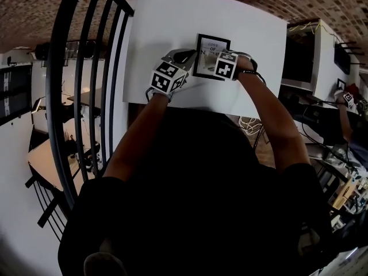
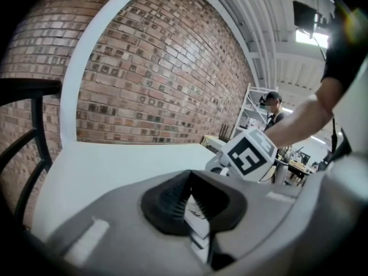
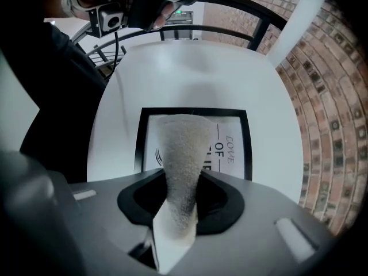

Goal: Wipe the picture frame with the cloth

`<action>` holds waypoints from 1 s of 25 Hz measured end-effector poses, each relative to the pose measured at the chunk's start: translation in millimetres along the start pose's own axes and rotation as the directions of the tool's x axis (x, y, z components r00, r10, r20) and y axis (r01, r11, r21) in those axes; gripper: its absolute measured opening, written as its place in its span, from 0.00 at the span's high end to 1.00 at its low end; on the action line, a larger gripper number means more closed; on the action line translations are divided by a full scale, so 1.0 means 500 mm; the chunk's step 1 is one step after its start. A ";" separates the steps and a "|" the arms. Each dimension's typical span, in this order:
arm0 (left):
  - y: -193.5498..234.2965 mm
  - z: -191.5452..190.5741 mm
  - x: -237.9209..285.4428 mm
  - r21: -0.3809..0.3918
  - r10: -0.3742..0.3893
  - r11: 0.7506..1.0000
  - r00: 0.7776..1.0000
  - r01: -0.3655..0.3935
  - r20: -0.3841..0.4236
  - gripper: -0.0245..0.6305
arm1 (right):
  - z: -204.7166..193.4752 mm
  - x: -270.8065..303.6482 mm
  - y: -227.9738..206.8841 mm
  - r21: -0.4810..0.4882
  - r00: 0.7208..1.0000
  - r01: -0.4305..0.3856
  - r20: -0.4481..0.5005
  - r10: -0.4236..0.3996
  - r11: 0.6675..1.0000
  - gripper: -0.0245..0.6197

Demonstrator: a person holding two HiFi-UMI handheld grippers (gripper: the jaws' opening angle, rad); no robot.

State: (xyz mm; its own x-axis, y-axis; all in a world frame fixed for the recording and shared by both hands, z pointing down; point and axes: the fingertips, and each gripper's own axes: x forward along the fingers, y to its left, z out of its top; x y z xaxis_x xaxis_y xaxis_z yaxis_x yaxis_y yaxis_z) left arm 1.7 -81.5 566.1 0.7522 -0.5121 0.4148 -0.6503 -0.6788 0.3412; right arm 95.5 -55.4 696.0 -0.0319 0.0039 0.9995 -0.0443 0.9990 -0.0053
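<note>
White table (image 1: 172,16): right tongs (image 3: 179,197) hold cloth (image 3: 181,154) over frame (image 3: 227,132).

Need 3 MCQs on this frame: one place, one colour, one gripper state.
1. The picture frame lies: A on the floor; B on the white table; C on a shelf.
2. Its border is: A red; B gold; C black.
3. The right gripper is: A shut on the cloth; B open, empty; C shut on a cup.
Key: 1 B, table surrounds the frame; 2 C, dark rim round white print; 3 A, cloth pinched between its jaws.
</note>
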 end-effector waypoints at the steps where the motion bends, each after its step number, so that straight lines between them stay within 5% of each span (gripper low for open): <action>1: -0.003 0.001 0.007 0.004 -0.006 1.000 1.000 0.006 -0.003 0.96 | -0.013 -0.002 -0.001 0.017 1.000 0.000 0.003 0.000 1.000 0.77; 12: -0.032 0.011 0.048 0.033 -0.057 0.998 0.998 0.058 -0.019 0.96 | -0.154 -0.010 0.011 0.095 0.997 0.009 -0.071 -0.003 0.995 0.77; 25: -0.005 -0.019 0.011 0.006 0.003 1.000 0.999 -0.002 -0.032 0.96 | 0.089 -0.037 0.054 -0.041 0.996 -0.016 0.085 0.020 0.999 0.77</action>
State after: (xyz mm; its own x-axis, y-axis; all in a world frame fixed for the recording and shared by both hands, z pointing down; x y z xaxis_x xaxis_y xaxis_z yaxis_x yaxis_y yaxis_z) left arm 6.5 -77.9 575.6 0.7466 -0.4969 0.4423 -0.6514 -0.6807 0.3350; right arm 50.2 -30.7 676.1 -0.1173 0.0199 0.9929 -0.0027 0.9998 -0.0203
